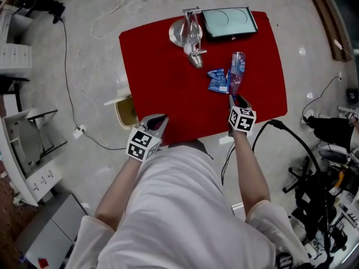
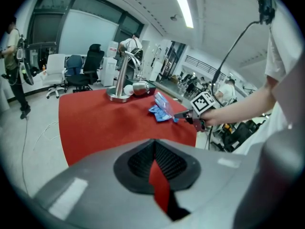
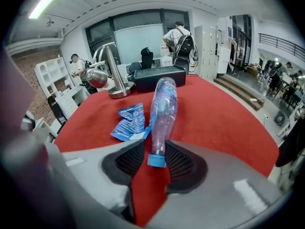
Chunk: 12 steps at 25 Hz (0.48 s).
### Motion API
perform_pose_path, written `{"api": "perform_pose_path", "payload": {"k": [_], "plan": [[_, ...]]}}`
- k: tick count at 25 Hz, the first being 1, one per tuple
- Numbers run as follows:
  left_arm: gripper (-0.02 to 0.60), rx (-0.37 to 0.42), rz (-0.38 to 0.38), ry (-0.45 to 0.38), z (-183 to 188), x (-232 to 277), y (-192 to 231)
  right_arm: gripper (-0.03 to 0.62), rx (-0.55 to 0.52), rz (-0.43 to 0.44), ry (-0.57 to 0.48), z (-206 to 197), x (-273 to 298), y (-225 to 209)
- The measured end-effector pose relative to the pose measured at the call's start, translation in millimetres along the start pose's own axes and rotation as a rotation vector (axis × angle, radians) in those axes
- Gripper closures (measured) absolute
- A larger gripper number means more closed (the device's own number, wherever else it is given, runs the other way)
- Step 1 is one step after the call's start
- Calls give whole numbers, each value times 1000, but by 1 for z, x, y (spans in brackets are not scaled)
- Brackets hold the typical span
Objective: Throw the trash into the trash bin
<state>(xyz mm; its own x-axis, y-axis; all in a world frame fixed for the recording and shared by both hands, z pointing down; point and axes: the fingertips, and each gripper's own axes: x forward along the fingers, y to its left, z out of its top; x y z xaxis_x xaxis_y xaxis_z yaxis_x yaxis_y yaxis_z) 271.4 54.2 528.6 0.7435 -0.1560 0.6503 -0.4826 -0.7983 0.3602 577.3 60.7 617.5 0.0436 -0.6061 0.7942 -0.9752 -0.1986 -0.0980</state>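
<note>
Right tool [image 3: 155, 149] stands spread around the capped neck of the plastic bottle [image 3: 162, 113], which lies on the red table [image 1: 162, 66] just beside a blue wrapper [image 1: 217, 80]. Left tool [image 2: 153, 144] hovers over the table's near edge, pressed together and empty. The trash bin [image 1: 124, 114] stands on the floor at the table's left side.

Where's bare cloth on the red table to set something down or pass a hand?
Free: the left half of the red cloth, between the metal stand and the left claw; also the right strip past the bottle. Crowded: the far edge, stand plus black box, and the wrapper beside the bottle.
</note>
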Motion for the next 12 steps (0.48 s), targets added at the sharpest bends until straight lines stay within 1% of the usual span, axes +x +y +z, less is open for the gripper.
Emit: {"api": "perform_pose_path", "payload": {"k": [3,6,9,12], "plan": [[578,-17,14,1,0,-1,5,443,-8,-14,26,-3,11,-5],[577,-34,29,2,-2,-3,9,425,-19,-10,55,-6,21,-7],[577,-47,38,5,-5,-5,12,429,-27,-6,89,-10,30,-7],[578,-56,45,9,-9,-6,16,437,-4,-6,79,-9,32,-7]]}}
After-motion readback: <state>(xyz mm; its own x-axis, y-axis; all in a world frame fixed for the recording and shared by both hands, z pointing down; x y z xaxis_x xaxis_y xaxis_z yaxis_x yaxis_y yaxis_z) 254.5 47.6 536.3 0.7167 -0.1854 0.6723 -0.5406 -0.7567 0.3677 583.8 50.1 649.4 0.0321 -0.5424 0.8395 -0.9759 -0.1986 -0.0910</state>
